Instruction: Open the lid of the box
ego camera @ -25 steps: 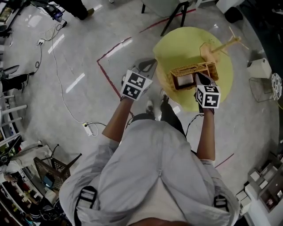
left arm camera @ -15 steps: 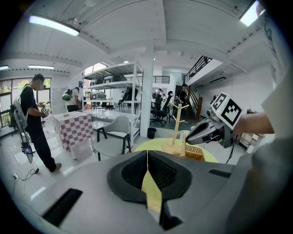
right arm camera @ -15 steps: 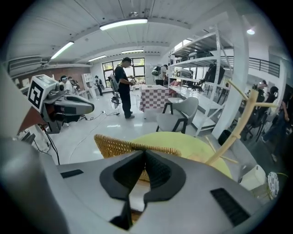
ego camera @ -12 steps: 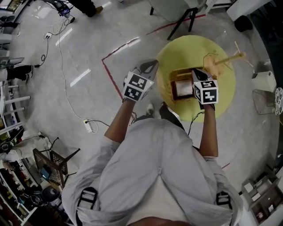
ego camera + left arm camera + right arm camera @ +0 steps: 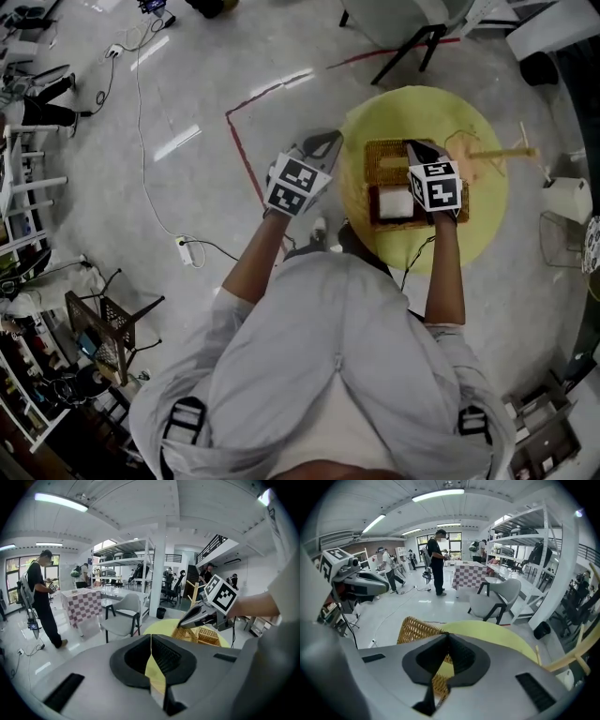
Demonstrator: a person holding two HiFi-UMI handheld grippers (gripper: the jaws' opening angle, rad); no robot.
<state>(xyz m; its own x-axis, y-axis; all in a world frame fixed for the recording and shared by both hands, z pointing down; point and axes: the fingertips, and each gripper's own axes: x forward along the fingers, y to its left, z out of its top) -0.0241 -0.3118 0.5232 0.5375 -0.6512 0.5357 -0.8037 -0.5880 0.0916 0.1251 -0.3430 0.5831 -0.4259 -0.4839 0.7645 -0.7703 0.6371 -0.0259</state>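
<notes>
A wicker box (image 5: 394, 203) stands on the round yellow table (image 5: 478, 225), with a white inside showing. Its woven lid (image 5: 386, 157) is swung back to the far side. My right gripper (image 5: 419, 148) reaches over the box, shut on the lid's edge. In the right gripper view the lid (image 5: 414, 629) runs up between the shut jaws of that gripper (image 5: 448, 641). My left gripper (image 5: 321, 143) hovers off the table's left edge, shut and holding nothing. In the left gripper view its tips (image 5: 151, 641) meet, with the box (image 5: 209, 636) and the right gripper (image 5: 190, 619) beyond.
A light wooden stand (image 5: 502, 152) lies on the table's far right. A black-legged chair (image 5: 412, 33) stands beyond the table. Red tape (image 5: 246, 150) marks the floor on the left. A white bin (image 5: 568, 199) sits to the right. People stand far off (image 5: 437, 559).
The right gripper has moved away from me with the lid, which has swung from over the box to lie back behind it. The left gripper has barely moved.
</notes>
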